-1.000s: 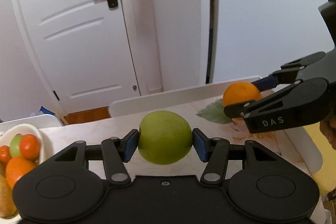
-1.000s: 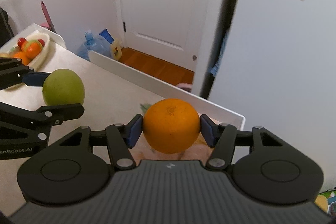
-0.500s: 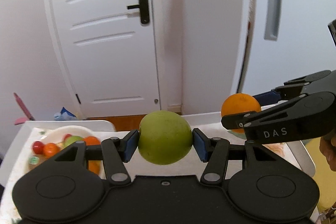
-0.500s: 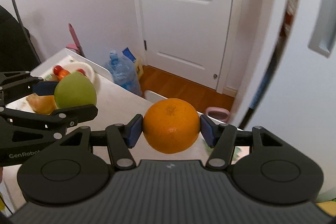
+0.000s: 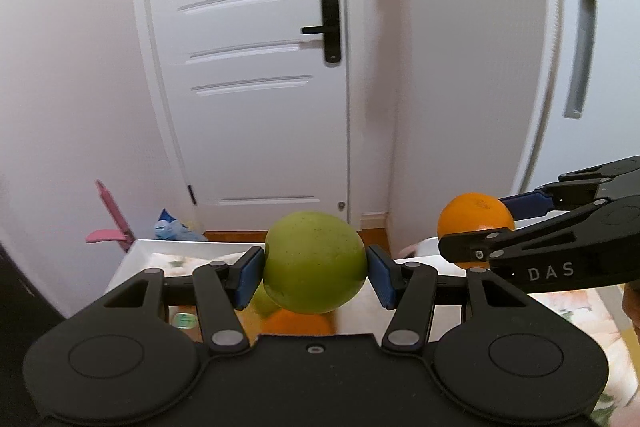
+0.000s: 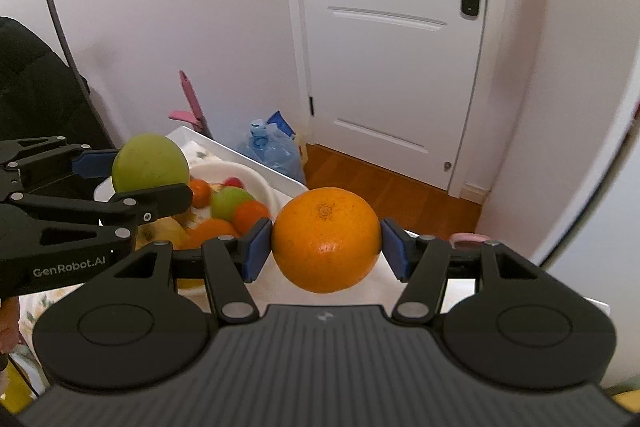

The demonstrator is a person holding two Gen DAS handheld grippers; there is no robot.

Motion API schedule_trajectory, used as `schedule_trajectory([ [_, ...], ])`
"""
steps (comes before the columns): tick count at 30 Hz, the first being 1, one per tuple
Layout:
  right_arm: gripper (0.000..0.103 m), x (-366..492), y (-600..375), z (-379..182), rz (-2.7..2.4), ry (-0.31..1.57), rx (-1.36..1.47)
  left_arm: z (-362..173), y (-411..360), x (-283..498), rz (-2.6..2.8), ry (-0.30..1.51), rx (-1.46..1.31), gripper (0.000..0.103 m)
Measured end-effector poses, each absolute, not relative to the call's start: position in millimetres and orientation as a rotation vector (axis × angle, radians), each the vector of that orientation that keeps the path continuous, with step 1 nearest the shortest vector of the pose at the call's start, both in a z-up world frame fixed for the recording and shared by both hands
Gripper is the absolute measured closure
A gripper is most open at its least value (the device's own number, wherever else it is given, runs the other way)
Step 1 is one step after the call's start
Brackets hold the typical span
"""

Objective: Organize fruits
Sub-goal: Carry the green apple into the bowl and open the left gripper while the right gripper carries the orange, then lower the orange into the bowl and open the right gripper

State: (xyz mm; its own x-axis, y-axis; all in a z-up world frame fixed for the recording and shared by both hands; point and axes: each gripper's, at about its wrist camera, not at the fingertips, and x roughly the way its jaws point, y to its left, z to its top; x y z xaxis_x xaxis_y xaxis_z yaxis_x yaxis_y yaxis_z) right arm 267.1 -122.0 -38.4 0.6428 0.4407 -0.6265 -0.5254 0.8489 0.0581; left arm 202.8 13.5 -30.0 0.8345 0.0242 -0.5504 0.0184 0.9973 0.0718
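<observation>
Fruits (image 6: 326,239) now nearer bowl (image 6: 256,179)

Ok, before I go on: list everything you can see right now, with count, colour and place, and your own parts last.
green apple: 1, green, held in the left tool, off the table
orange: 1, orange, held in the right tool, off the table
fruit bowl: 1, white, on the table, holding orange, green and red fruit
table: 1, white rim, under both tools
door: 1, white with black handle, behind the table
water bottle: 1, clear blue, on the floor by the door
pink object: 1, against the wall, left of the bottle
left tool: 1, black with blue pads, closed on the green apple
right tool: 1, black with blue pads, closed on the orange
</observation>
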Motion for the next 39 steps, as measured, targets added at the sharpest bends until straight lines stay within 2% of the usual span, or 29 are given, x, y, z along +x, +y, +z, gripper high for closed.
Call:
schedule_trajectory([
  [18, 0.029, 274.1, -2.8, -64.8, 0.548, 0.725, -0.125, -74.3, 141.8, 215.8, 0.029, 0.693, 0.093, 0.043],
  [31, 0.029, 286.4, 24.0, -81.2, 0.515, 0.758, -0.111, -108.0, 162.8, 235.6, -0.062, 0.79, 0.032, 0.043],
  [33, 0.029, 287.8, 25.1, -80.9, 0.513, 0.76, -0.112, -107.3, 163.2, 236.1, -0.069, 0.791, 0.01, 0.039],
  [35, 0.029, 289.1, 26.7, -80.0, 0.511, 0.76, -0.113, -103.7, 164.8, 234.5, -0.076, 0.771, -0.008, 0.011],
  [36, 0.029, 289.5, 27.7, -79.5, 0.51, 0.76, -0.114, -101.5, 165.9, 232.7, -0.076, 0.754, -0.018, 0.007],
  [39, 0.029, 290.2, 28.9, -77.7, 0.51, 0.76, -0.117, -97.9, 167.2, 230.6, -0.087, 0.746, -0.024, 0.006],
])
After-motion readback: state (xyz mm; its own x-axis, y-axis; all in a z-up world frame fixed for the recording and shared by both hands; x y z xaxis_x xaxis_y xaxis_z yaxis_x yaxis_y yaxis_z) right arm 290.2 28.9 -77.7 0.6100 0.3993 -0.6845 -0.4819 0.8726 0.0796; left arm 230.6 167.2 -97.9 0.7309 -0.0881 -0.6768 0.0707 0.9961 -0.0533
